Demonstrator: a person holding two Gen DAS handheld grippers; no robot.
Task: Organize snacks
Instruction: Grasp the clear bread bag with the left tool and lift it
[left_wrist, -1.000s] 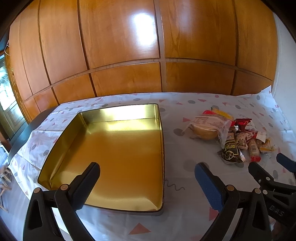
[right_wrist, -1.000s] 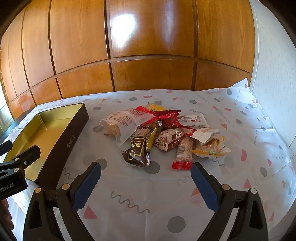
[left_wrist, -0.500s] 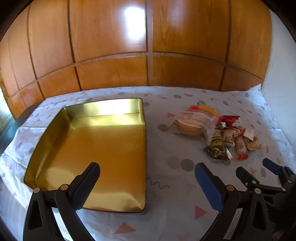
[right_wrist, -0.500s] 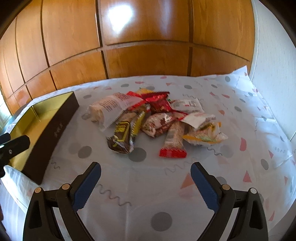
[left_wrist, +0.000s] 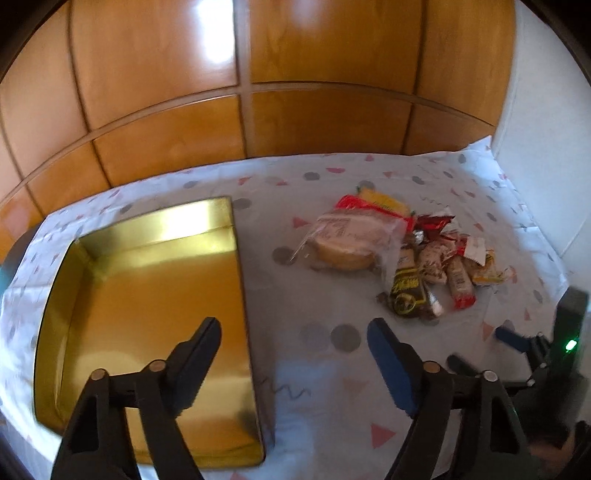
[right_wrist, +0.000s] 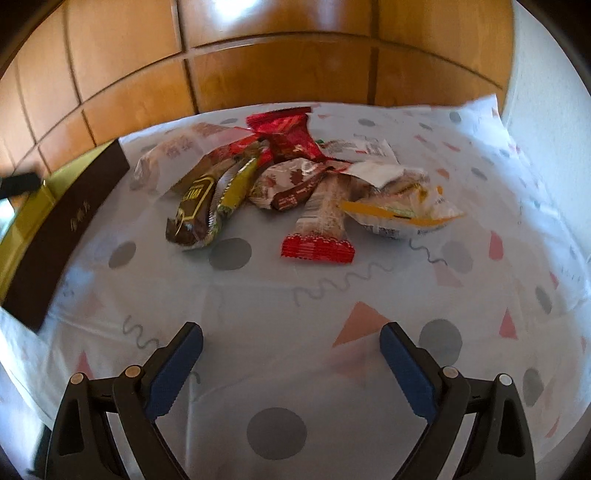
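The left tongs (left_wrist: 295, 350) hang released above the surface, one black arm over the shallow gold-lined rectangular tray (left_wrist: 140, 295) and the blue-padded arm over the white cloth with grey dots and pink triangles (left_wrist: 317, 369). Nothing lies between the arms. The tray sits on the left part of the surface, with a dark brown outer wall (right_wrist: 62, 229) seen from the right wrist view.

The right tongs (right_wrist: 291, 354) are also released and grasp nothing, hovering over bare cloth near the front edge. Ahead of them, well apart from the pads, lies the heap of wrapped snacks (right_wrist: 295, 177) (packets overlapping one another). Nearest is a clear-wrapped bar with a red crimped end (right_wrist: 317, 236), pointing toward the tongs. To its left lies a dark brown and gold packet (right_wrist: 192, 210), with a green-gold wrapper (right_wrist: 236, 184) just beside it. A clear bag with a round pale bun (left_wrist: 347, 243) sits on the tray side of the heap, and a red foil packet (right_wrist: 288, 133) lies at the back. A yellow-and-white pouch (right_wrist: 402, 214) rests at the right. Glossy orange-brown wooden panels (left_wrist: 295, 92) rise behind the surface.
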